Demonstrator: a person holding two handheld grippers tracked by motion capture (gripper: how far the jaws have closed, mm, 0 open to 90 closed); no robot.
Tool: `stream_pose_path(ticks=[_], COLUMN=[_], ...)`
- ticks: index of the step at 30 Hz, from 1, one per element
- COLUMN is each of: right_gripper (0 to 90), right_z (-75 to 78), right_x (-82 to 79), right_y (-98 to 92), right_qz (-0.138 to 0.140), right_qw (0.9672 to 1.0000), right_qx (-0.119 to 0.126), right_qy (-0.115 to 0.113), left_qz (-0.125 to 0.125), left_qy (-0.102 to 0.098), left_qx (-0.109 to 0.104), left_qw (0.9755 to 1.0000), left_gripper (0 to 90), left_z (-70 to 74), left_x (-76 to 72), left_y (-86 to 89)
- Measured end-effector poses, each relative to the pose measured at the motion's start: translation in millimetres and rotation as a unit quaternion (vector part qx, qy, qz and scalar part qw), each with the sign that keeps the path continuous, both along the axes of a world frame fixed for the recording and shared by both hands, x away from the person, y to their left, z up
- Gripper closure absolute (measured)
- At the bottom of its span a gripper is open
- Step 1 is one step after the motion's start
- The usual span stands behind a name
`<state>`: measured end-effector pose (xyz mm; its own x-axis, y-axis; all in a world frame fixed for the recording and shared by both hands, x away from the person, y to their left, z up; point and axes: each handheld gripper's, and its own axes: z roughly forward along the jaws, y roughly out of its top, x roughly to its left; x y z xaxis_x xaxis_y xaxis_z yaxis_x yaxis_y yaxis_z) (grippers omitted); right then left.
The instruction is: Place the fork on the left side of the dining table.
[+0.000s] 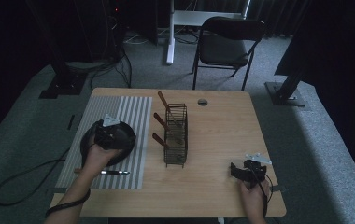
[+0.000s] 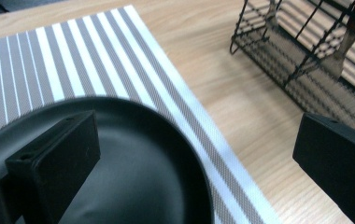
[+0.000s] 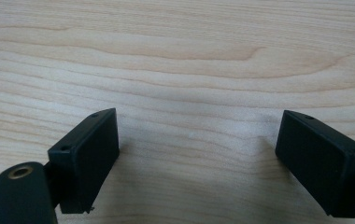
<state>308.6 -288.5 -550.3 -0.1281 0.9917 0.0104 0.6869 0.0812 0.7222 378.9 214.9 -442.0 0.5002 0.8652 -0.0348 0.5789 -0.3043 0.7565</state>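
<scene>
A black round plate point(image 1: 122, 138) lies on a grey-and-white striped placemat point(image 1: 129, 112) at the table's left. My left gripper point(image 1: 108, 135) hovers over the plate and is open; in the left gripper view one jaw stands above the plate point(image 2: 133, 163) and the other beyond its rim over the bare wood, with the placemat point(image 2: 49, 60) behind. My right gripper point(image 1: 241, 171) rests low near the table's front right, open, with only bare wood between its jaws point(image 3: 194, 140).
A black wire rack point(image 1: 175, 135) stands mid-table holding three wooden-handled utensils point(image 1: 160, 140); the rack point(image 2: 306, 51) is also close in the left gripper view. A black pen point(image 1: 115, 172) lies on the mat's front edge. A folding chair point(image 1: 227, 42) stands beyond the table.
</scene>
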Motion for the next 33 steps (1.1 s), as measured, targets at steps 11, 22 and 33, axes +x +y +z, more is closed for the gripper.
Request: stream_pose_path(ticks=[11,22,33], right_gripper=[13.1,13.2,13.2], right_z=[0.0,0.0,0.0], right_x=[0.0,0.0,0.0], right_y=[0.0,0.0,0.0], right_qz=[0.000,0.000,0.000], right_qw=[1.0000,1.0000,1.0000], right_qx=[0.000,0.000,0.001], right_qy=[0.000,0.000,0.000], left_qz=[-0.006,-0.010,-0.024], left_qy=[-0.009,-0.024,-0.027], left_qx=[-0.017,-0.042,-0.044], left_qw=[0.9998,0.9988,0.9984], left_gripper=[0.8,0.8,0.8], left_z=[28.3,54.4,72.3], left_x=[28.1,49.5,70.0], left_y=[-11.6,-27.0,-53.8])
